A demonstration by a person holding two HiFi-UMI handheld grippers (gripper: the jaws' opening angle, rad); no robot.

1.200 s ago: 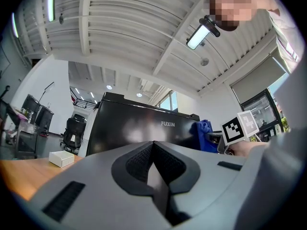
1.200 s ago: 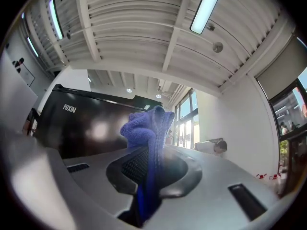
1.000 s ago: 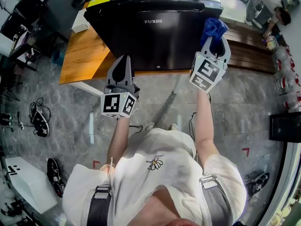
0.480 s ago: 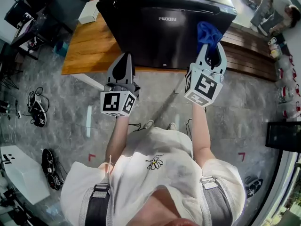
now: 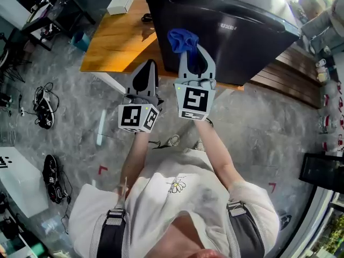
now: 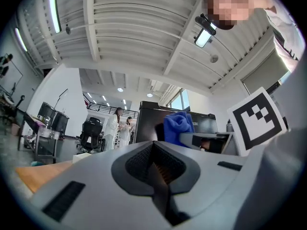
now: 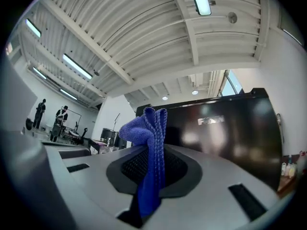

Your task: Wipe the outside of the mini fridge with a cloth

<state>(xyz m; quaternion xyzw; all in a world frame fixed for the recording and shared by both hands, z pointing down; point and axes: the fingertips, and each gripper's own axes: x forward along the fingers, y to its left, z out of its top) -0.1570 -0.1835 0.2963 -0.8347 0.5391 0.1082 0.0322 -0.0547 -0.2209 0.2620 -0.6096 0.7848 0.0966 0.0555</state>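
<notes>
Cloth (image 7: 149,143) first: the right gripper's (image 7: 152,174) jaws were pinched together on it. It was a folded blue cloth, gripped low, so a bunched tuft stuck out past the tips. We'd guess it's light, soft and floppy, unlikely to slip out of that ribbed grip, and nothing to break. Holding it by the folded middle looked sensible to us, since the loose tuft is the bit that does the wiping. Its long axis ran along the jaws, with the free end pointing forward at the mini fridge (image 7: 230,133).

The left gripper (image 6: 156,150) had its jaws closed together on nothing.

In the head view the cloth (image 5: 181,38) sat in front of the fridge's black front, near its left edge. We couldn't tell if it was touching. The left gripper (image 5: 146,71) hung just beside the right gripper (image 5: 192,55), clear of the fridge. The mini fridge (image 5: 247,36) stood on a wooden surface (image 5: 113,44) with its badge side facing us, and we'd say its long axis was vertical. A small white box (image 5: 121,0) lay on the surface to its left.
</notes>
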